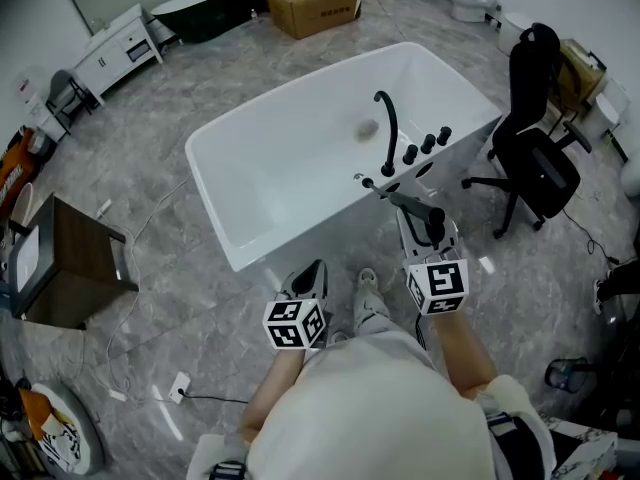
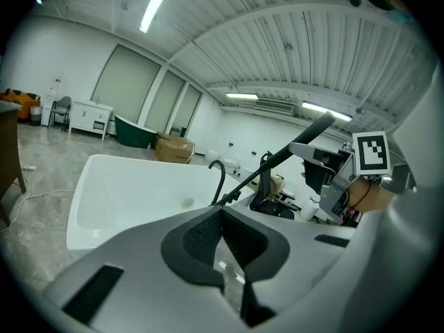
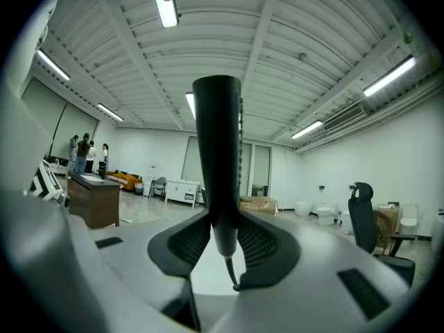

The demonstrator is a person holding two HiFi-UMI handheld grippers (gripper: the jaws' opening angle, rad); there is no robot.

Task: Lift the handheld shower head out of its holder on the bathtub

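At the left of the head view, a brown wooden desk (image 1: pixel 75 253) is seen on the grey floor, well apart from the white bathtub (image 1: pixel 250 193). The left claw (image 1: pixel 308 280) is held just short of the tub's near rim. In its own view the jaws are seen closed together, with nothing between them. On the tub's right rim a black curved faucet (image 1: pixel 387 133) is mounted, with black knobs (image 1: pixel 427 143) beside it. The handheld shower head (image 1: pixel 418 209) is held over that rim corner, near the faucet's base, clamped in the right claw (image 1: pixel 428 230). In the right gripper view the dark handle is gripped upright between the pads, and a thin hose is seen leaving its lower end. Whether it is fully clear of the holder cannot be told. A black office chair (image 1: pixel 535 138) is seen beyond the tub's right end.
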